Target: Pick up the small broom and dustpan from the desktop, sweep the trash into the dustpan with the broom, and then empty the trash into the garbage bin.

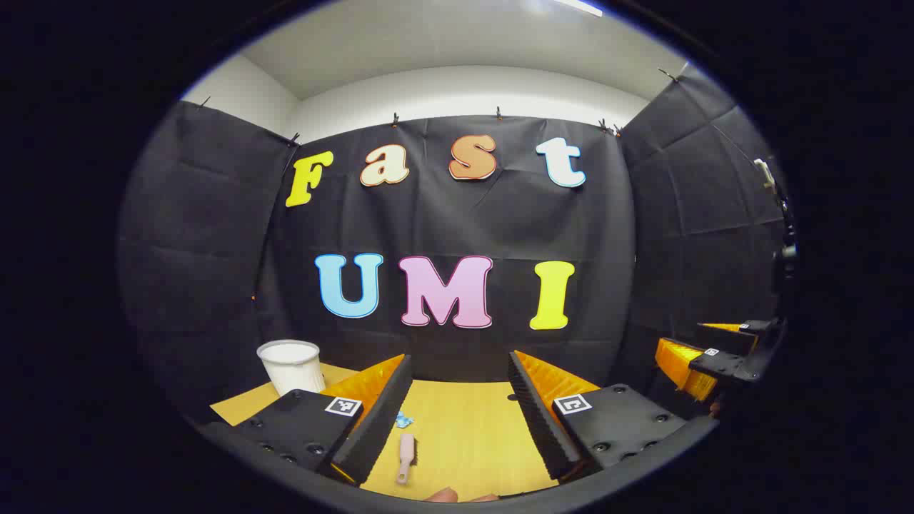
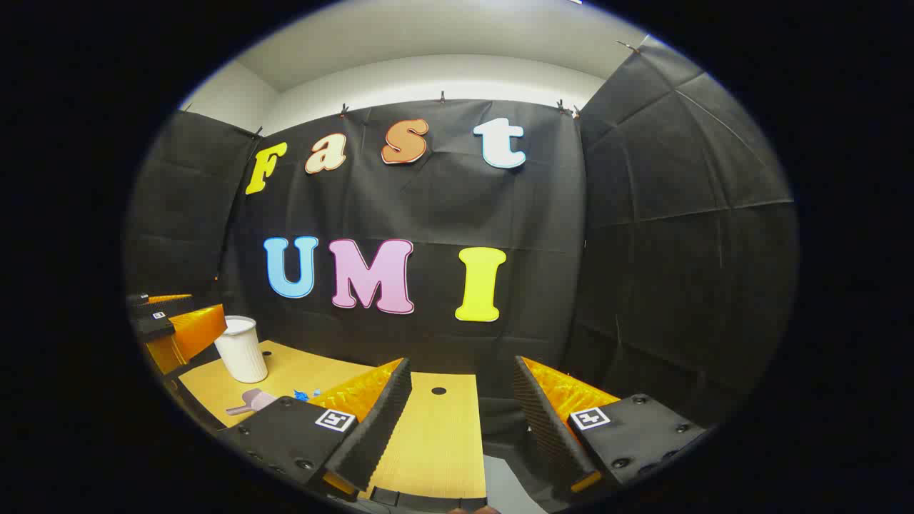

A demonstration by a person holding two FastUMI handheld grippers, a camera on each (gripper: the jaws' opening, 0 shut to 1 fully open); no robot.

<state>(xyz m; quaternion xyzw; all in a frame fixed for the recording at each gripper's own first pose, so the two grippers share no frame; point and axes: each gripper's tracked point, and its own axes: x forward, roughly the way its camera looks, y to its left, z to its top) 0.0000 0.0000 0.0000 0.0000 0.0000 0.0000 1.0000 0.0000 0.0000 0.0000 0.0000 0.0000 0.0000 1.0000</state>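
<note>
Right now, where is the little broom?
In the left gripper view, the broom lies flat on the wooden desk, low between the open left gripper, just below the blue trash.

left tongs (image 1: 457, 407) spread, right tongs (image 2: 460, 414) spread

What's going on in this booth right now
A person holds two grippers above a wooden desk, both open and empty. The left gripper hovers over the small pink broom and blue trash. The dustpan lies near the white bin. The right gripper hangs over bare desk. Nothing is picked up yet.
</note>
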